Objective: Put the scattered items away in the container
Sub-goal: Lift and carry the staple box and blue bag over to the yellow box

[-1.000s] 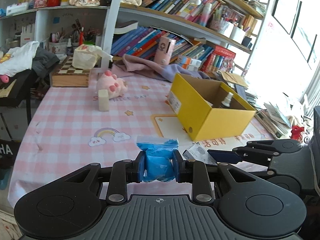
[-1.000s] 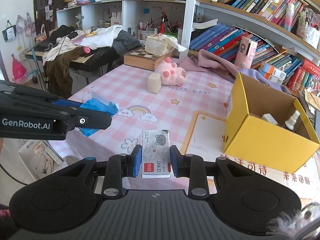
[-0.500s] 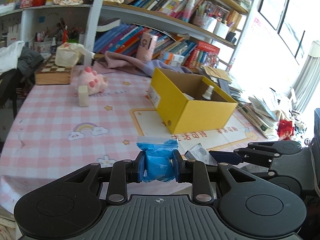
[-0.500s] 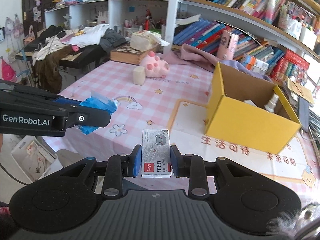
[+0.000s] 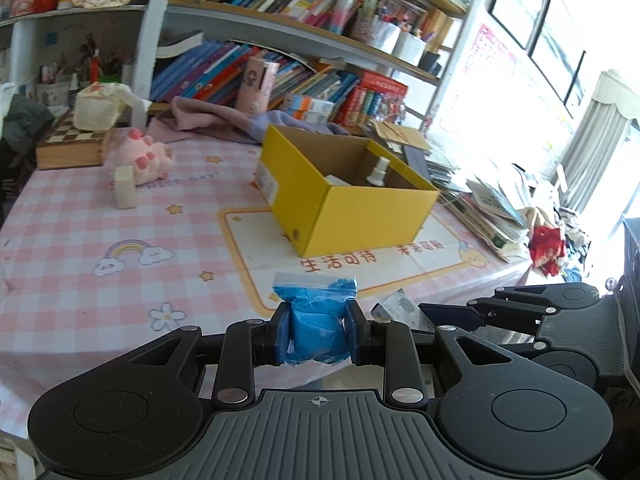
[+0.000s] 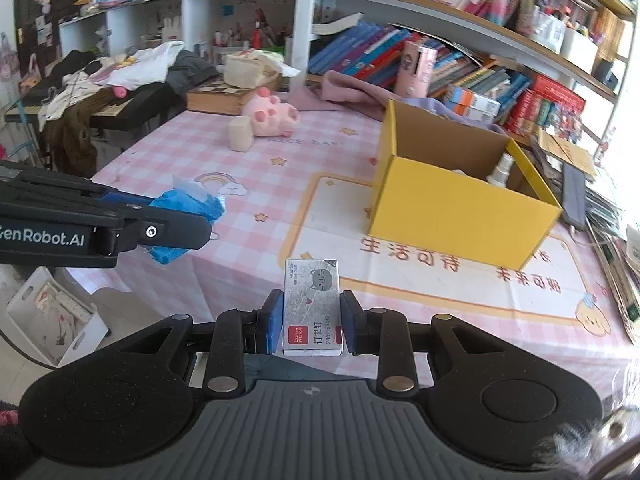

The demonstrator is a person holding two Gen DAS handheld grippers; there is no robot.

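My left gripper [image 5: 316, 330] is shut on a blue plastic bag [image 5: 316, 316], held above the near table edge. My right gripper [image 6: 311, 326] is shut on a small grey staple box [image 6: 312, 304] with a cat drawing. Each gripper shows in the other's view: the left gripper [image 6: 188, 220] with its blue bag [image 6: 188, 208], the right one at lower right with its staple box [image 5: 398, 308]. The open yellow cardboard box [image 5: 360, 216] [image 6: 456, 208] stands ahead on the table, with a white spray bottle [image 5: 378, 170] [image 6: 502, 168] and another white item inside.
A pink plush toy [image 5: 146, 158], a beige block [image 5: 125, 188] and a wooden chess box [image 5: 70, 144] lie on the pink checked tablecloth [image 5: 80, 240]. Bookshelves line the back. Stacked books [image 5: 488, 208] sit right of the yellow box. A white bin [image 6: 52, 312] stands on the floor.
Both grippers have swung to the right with their loads, so the yellow box now sits nearer the middle of each view. Both grips are unchanged.
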